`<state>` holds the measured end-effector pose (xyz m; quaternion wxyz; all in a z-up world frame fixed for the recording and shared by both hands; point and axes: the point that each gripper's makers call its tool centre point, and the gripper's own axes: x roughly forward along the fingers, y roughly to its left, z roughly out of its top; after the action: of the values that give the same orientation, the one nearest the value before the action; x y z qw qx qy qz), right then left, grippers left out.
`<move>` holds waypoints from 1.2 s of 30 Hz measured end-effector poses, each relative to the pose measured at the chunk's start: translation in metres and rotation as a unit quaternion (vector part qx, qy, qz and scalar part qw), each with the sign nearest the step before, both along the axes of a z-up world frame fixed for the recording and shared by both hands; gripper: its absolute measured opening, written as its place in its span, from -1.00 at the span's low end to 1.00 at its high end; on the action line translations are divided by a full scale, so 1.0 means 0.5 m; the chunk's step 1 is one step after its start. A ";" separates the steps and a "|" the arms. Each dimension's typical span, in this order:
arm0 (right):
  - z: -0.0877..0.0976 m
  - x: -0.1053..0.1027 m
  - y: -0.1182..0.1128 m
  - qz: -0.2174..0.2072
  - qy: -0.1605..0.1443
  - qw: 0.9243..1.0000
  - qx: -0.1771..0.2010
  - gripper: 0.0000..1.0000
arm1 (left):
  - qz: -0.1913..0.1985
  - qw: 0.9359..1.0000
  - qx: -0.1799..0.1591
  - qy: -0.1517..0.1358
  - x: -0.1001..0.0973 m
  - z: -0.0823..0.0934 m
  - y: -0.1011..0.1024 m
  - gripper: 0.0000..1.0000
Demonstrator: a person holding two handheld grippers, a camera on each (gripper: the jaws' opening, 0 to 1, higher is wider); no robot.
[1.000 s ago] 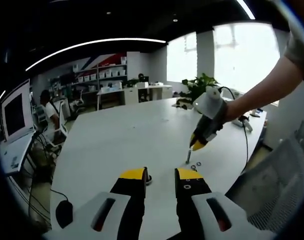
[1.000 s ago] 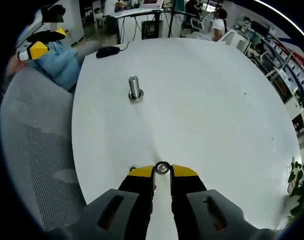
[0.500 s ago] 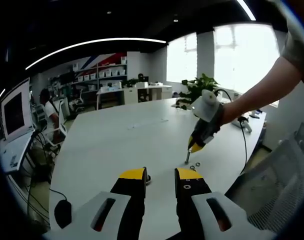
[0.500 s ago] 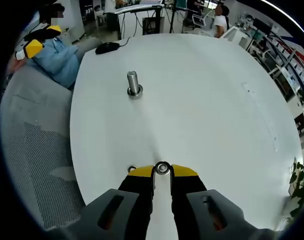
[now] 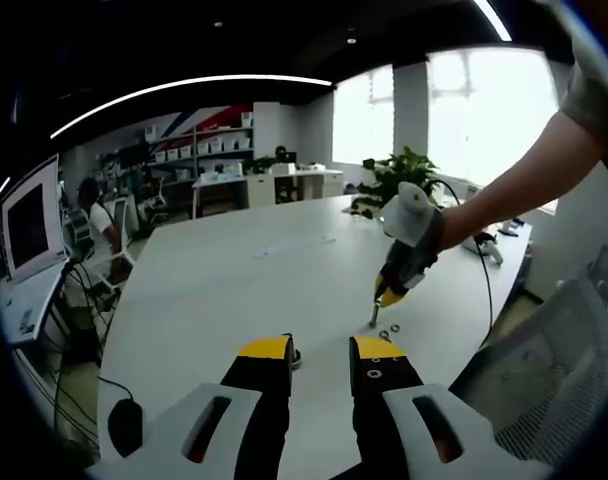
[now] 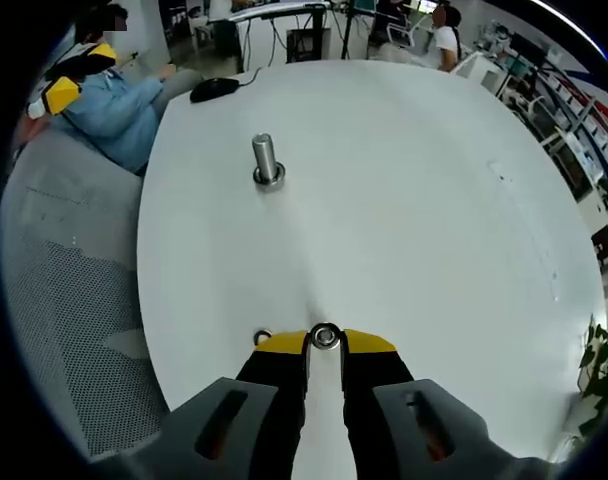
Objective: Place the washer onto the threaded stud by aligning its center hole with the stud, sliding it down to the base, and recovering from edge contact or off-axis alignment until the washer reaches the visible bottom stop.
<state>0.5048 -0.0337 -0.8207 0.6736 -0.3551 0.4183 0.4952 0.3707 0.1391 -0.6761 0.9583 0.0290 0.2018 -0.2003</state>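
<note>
— If hunting for brand names or labels, no joy: way too small and blurry on those shelf boxes (image 5: 209,148) to read. Any better luck with the tongs?

— Yep. Right tongs (image 6: 325,345) pinched nearly closed on the washer (image 6: 325,337), clamped between the yellow tips with its hole facing the camera. Held low over the white tabletop (image 6: 414,200), well apart from the threaded stud (image 6: 266,163). Also got a spare washer (image 6: 262,337) lying just beside the left-hand tip.

— And the stud itself?

— Standing upright on a round base, near the tabletop edge by the mesh chair (image 6: 74,300), with a black mouse (image 6: 214,89) further along that edge.

— Left tongs?

— Left tongs (image 5: 319,355) parted by a narrow gap, gripping nothing, hovering over the tabletop. From the left gripper view, can see the right tongs pointing steeply down at the surface, gripped by a hand (image 5: 464,220), with two small rings (image 5: 390,331) on the tabletop right by the tips. Can't tell from that side whether touching. Potted plant (image 5: 399,170) at the far end.
</note>
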 end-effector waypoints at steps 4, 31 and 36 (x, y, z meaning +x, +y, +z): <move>-0.006 0.001 -0.002 -0.001 0.002 1.000 -0.004 -0.72 | 0.001 1.000 -0.001 -0.001 0.000 0.001 0.001 -0.59; -0.006 0.000 -0.007 -0.021 0.013 1.000 0.003 -0.66 | 0.005 1.000 0.001 0.000 0.001 -0.001 0.004 -0.59; -0.009 -0.002 -0.014 -0.025 0.016 1.000 0.002 -0.66 | 0.005 1.000 0.002 0.001 0.002 -0.002 0.005 -0.59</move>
<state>0.5036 -0.0408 -0.8251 0.6794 -0.3354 0.4368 0.4849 0.3715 0.1415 -0.6770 0.9591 0.0296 0.2030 -0.1952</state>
